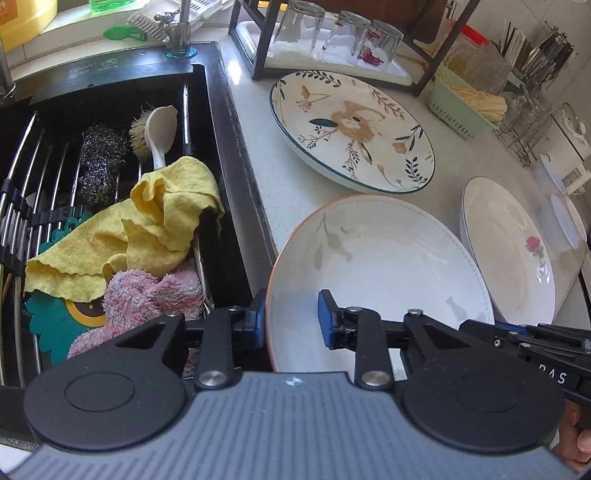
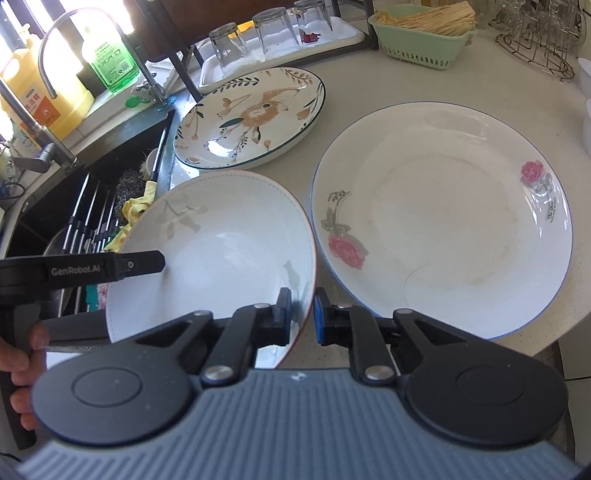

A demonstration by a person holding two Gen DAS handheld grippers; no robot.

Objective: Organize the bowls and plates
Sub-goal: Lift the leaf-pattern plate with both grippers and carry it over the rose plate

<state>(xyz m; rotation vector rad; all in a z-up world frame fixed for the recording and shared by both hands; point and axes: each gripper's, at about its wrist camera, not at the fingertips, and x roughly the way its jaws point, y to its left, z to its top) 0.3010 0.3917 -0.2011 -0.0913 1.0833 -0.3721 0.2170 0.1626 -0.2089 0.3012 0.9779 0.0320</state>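
A white bowl with grey leaf prints and an orange rim point(image 1: 380, 266) point(image 2: 221, 251) is tilted above the counter by the sink. My left gripper point(image 1: 291, 317) straddles its left rim with a wide gap between the fingers; it also shows in the right wrist view point(image 2: 140, 264). My right gripper point(image 2: 302, 314) is shut on the bowl's right rim; it also shows in the left wrist view point(image 1: 535, 339). A rose plate point(image 2: 443, 214) point(image 1: 509, 251) lies right of the bowl. A floral plate with a dark rim point(image 1: 351, 129) point(image 2: 251, 118) lies behind it.
The black sink point(image 1: 207, 122) at left holds a rack, steel wool point(image 1: 99, 162), a brush, a yellow cloth point(image 1: 147, 229) and a pink cloth. A rack with three upturned glasses point(image 1: 340, 37) stands at the back. A green basket point(image 2: 421, 33) and wire rack point(image 2: 535, 37) stand at back right.
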